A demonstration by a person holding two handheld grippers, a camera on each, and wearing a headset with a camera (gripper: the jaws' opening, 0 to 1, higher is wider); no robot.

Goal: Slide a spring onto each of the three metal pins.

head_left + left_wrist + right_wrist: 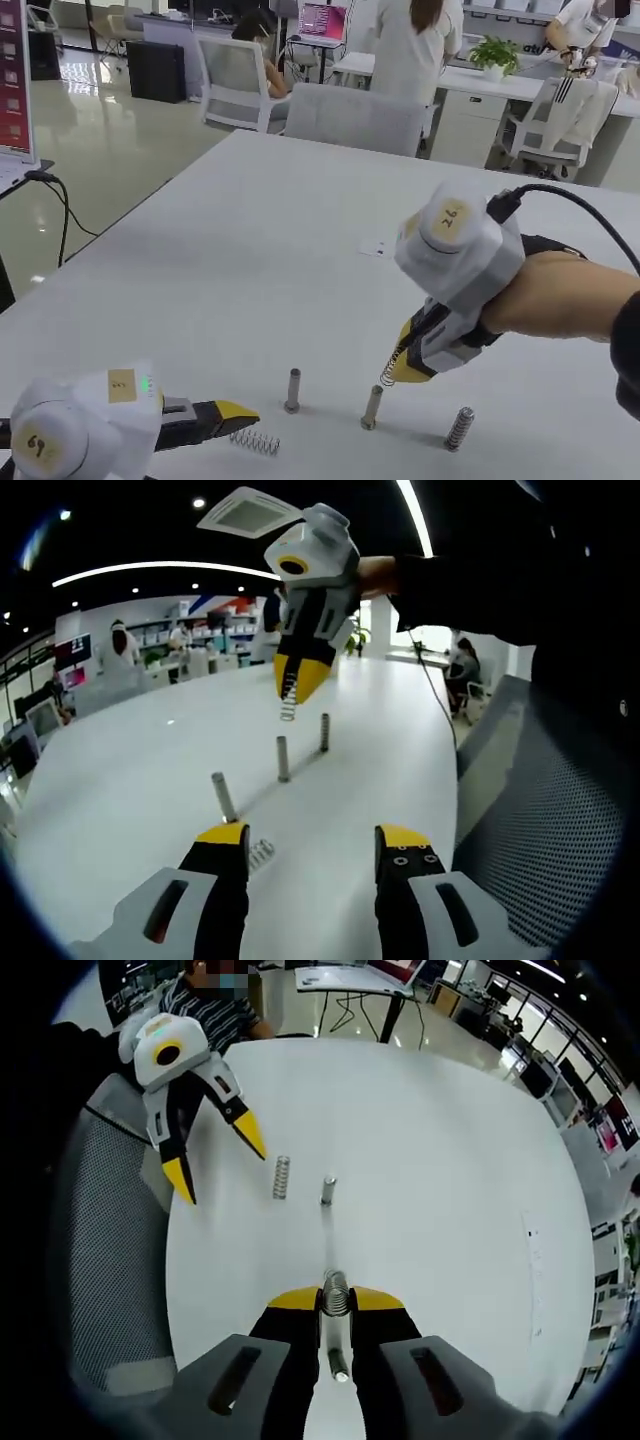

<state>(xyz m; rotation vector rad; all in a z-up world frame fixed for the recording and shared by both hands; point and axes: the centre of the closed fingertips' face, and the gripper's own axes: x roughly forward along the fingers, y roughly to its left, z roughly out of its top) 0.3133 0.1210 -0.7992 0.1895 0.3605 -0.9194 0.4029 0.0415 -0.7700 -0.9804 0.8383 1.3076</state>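
White matte table [250, 250], open office behind with desks and chairs. Right gripper [404, 370] is clamped on a small steel coil spring [336, 1295], just above the middle metal pin [371, 407]; the gap looks tiny but is hard to judge. The rightmost pin [459, 428] wears a spring, the left pin [293, 390] is bare. Left gripper [312, 836] is wide open and empty, with a loose spring [261, 853] lying by its tip. The right gripper view shows the middle pin in line under the jaws.
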